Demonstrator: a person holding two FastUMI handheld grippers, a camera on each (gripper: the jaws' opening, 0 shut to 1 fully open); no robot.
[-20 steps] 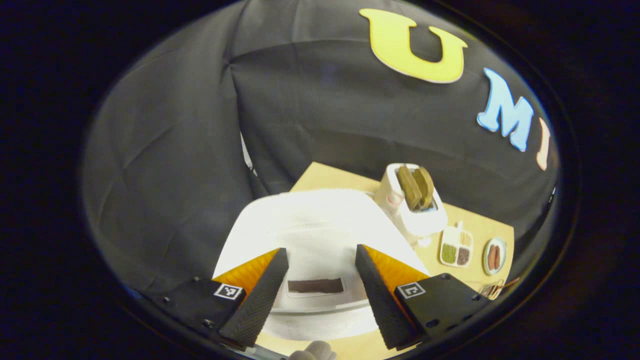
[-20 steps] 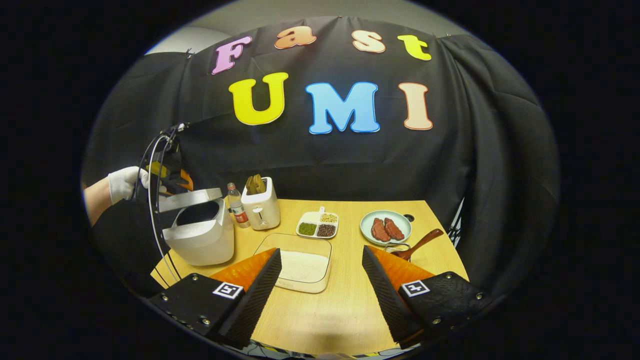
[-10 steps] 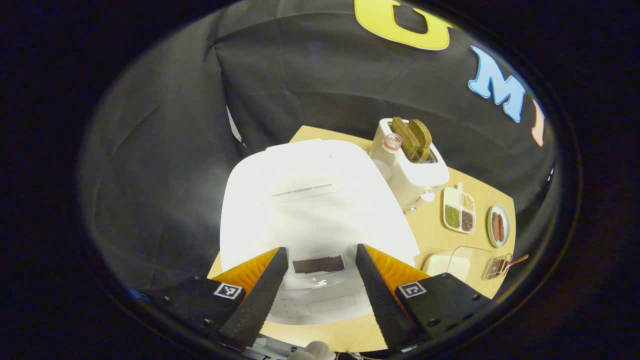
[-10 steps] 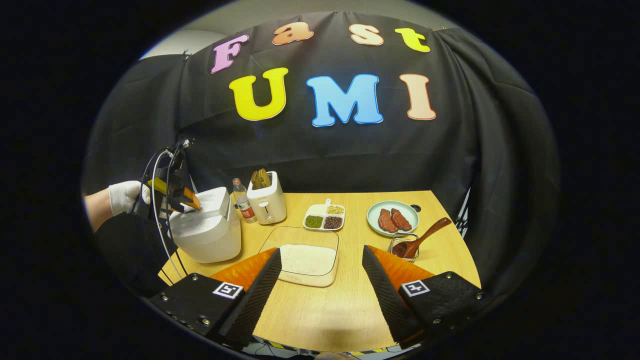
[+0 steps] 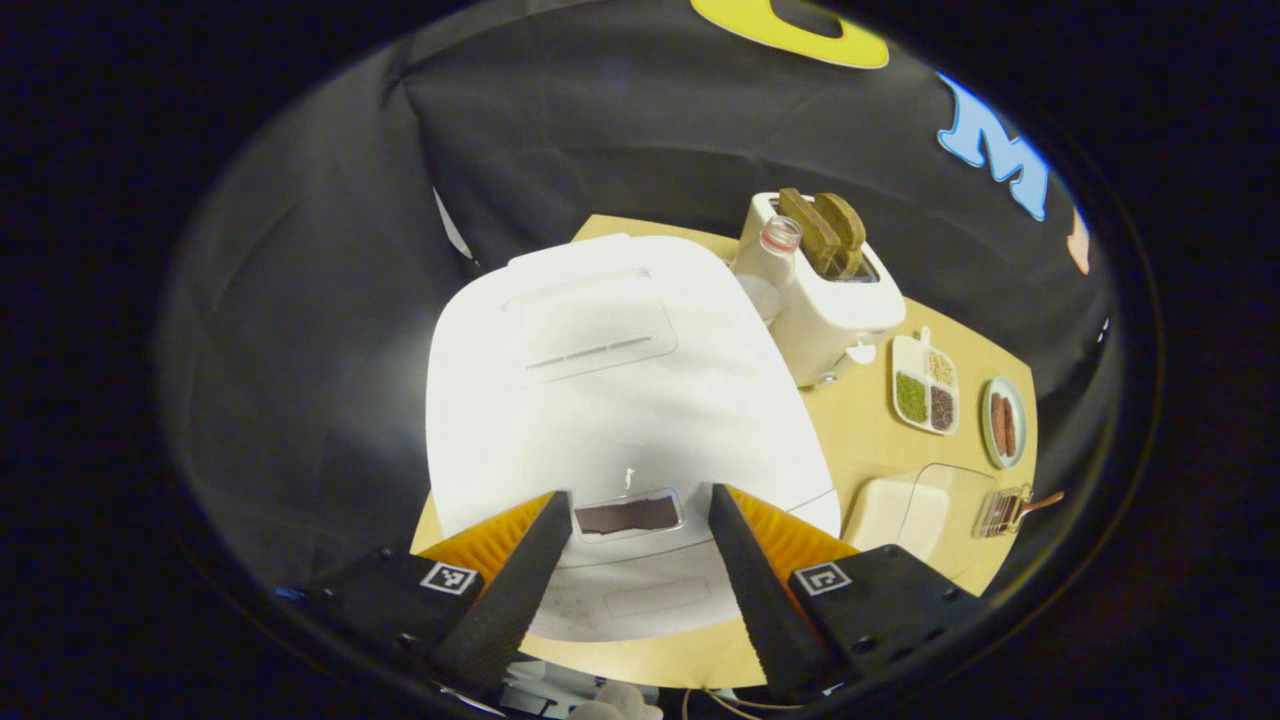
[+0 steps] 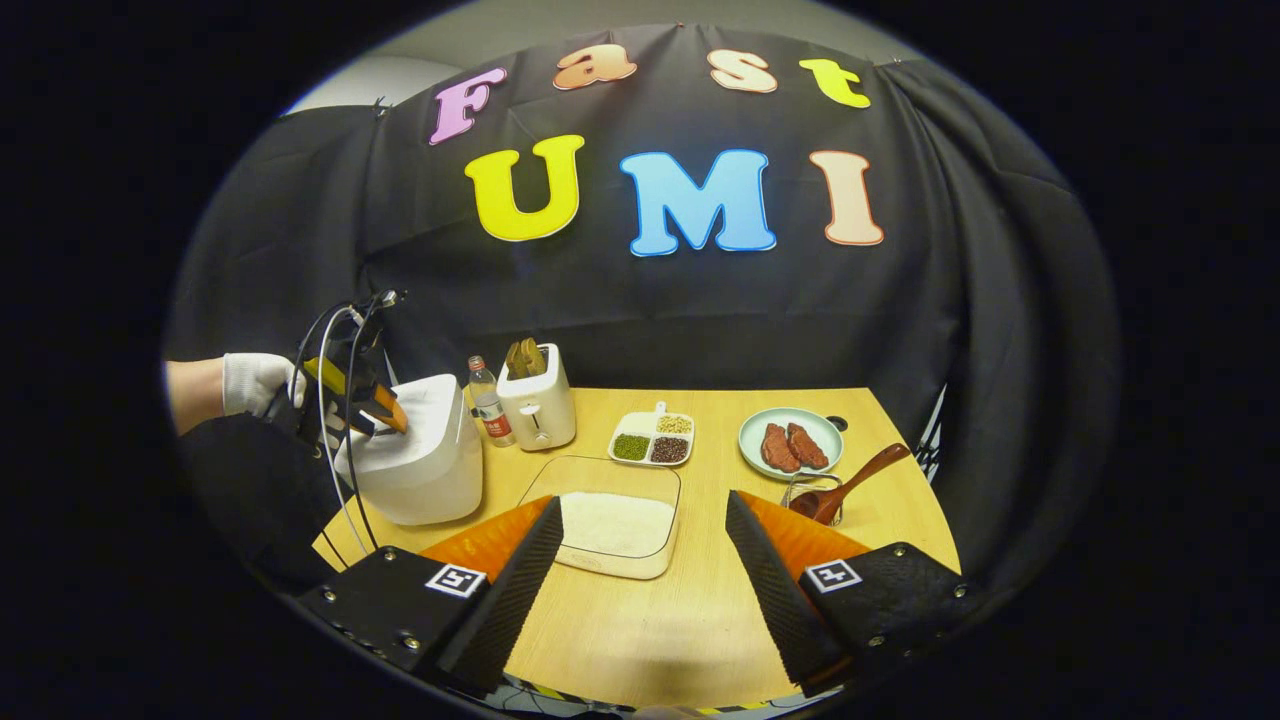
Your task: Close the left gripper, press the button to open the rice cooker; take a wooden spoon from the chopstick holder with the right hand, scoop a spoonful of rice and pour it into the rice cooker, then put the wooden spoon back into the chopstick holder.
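The white rice cooker [image 5: 610, 400] sits with its lid down, right under my left gripper [image 5: 637, 497], which is open with its fingers on either side of the dark front panel [image 5: 628, 515]. In the right gripper view the cooker [image 6: 420, 460] is at the table's left, and a gloved hand [image 6: 250, 380] holds the left gripper [image 6: 385, 415] on the lid's front edge. The wooden spoon [image 6: 850, 480] leans in the wire chopstick holder [image 6: 810, 495] at the right. A clear tray of rice [image 6: 615, 525] lies mid-table. My right gripper [image 6: 645, 505] hovers open and holds nothing above the near table edge.
A toaster [image 6: 537, 408] with bread and a small bottle [image 6: 488, 402] stand behind the cooker. A divided dish of beans [image 6: 652, 440] and a plate of meat [image 6: 790, 443] lie at the back. Bare wooden table [image 6: 650, 620] stretches in front of the rice tray.
The cooker's lid, raised a second ago, has come down shut with the left gripper following it. The right gripper has barely shifted.
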